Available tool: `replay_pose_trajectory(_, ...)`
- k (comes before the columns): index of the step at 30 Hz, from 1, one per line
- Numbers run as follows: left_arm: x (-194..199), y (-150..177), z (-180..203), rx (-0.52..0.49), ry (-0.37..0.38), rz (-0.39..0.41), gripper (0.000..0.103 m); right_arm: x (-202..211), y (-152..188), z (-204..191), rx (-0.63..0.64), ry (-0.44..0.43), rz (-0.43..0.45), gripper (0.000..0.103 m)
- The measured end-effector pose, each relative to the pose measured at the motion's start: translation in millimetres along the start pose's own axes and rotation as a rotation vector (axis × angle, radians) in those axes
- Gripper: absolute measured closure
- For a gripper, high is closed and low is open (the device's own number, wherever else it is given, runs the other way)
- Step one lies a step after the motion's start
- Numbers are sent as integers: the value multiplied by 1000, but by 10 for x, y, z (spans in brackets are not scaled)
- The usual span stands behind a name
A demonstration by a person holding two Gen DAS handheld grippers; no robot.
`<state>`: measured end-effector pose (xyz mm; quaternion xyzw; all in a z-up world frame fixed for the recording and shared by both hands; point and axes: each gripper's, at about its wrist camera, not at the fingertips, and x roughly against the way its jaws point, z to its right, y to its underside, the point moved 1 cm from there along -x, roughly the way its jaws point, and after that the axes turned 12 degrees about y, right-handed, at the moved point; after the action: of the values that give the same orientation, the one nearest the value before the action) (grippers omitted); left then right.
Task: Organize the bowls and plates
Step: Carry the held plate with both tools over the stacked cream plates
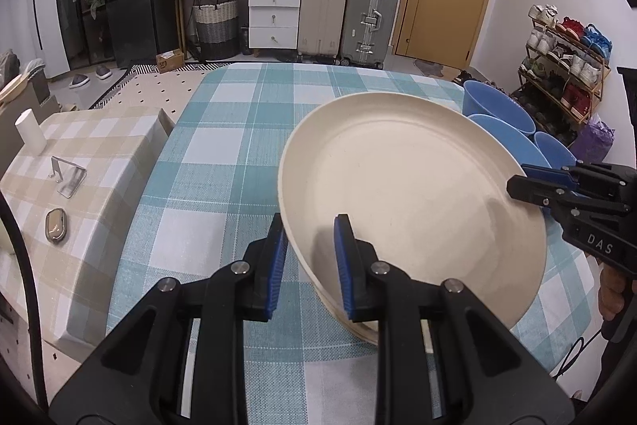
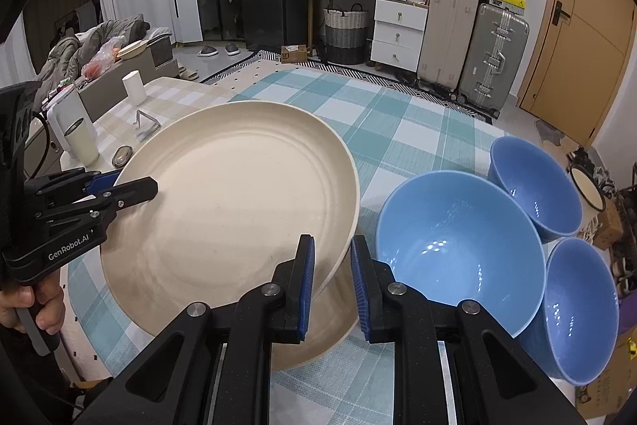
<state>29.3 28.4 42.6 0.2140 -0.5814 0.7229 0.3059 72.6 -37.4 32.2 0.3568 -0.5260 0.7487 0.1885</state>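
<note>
A cream plate (image 1: 410, 202) hangs tilted over the teal-checked tabletop (image 1: 223, 162), carried between two hand-held claws — one on each side of its rim. It is the widest thing in view, and directly beneath it, at its near low edge, the rim of a second cream plate (image 2: 318, 341) shows on the cloth.

The plate looks rigid, smooth and fairly light; it probably would slip if pinched at only one point, so opposite rim edges seem the sound place to hold it. Its raised lip gives the pads something to bite. A drop onto the plate below could chip either one.

To the right of the plate stand three blue bowls: the large bowl (image 2: 458, 245) just beside its right edge, two smaller bowls (image 2: 533, 186) further right, all upright and apart from the plate.

The left claw (image 1: 310, 261) is nearly closed, its blue pads clamping the plate's left rim, one pad outside, one inside the dish. The right claw (image 2: 332, 281) is likewise nearly closed on the plate's right rim, wall pinched between its pads. A hand (image 2: 36, 305) grips the left tool's handle.

To the left of the plate, on a beige-checked surface, sit a white cup (image 2: 133, 86) and a small metal stand (image 1: 67, 176), well clear.
</note>
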Motion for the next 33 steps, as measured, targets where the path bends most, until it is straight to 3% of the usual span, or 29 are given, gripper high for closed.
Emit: replay_pose_trajectory(33, -598, 170, -152, -56, -20, -68, 84, -372, 407, -33, -80, -1, -45, 83)
